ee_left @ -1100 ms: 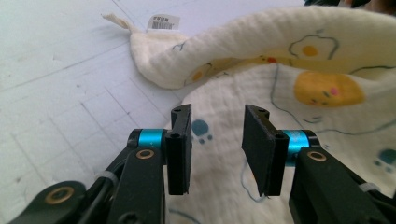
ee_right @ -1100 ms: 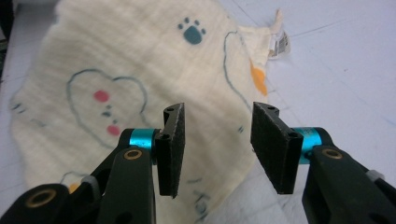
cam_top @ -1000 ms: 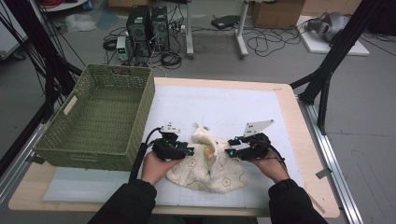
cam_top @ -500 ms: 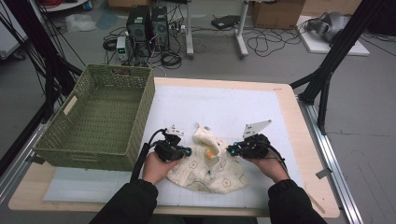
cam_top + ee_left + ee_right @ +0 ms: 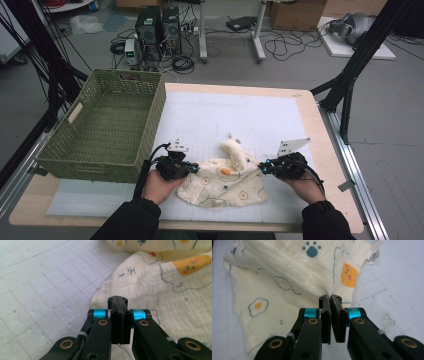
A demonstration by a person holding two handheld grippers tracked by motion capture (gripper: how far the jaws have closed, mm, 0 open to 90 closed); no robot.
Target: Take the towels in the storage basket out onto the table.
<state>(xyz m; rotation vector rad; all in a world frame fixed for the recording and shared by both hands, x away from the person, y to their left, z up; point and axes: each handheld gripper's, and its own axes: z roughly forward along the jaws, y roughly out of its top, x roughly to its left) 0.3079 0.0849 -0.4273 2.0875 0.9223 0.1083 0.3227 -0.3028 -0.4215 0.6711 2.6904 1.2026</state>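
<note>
A cream cloth printed with eggs, paw marks and small animals lies on the white gridded mat, partly spread with a bunched fold at its far side. My left gripper is shut on the cloth's left corner; in the left gripper view its jaws meet over the cloth edge. My right gripper is shut on the right edge. In the right gripper view the cloth puckers into the closed tips of that gripper. The cloth hangs stretched between the two.
A green woven basket stands at the left of the table, close beside the left hand. The wooden table edge runs on the right. Black stand legs, cables and computer boxes sit on the floor beyond.
Both grippers have shut on the cloth's edges and the hands have moved apart. The cloth has been drawn out wider and flatter than before.
</note>
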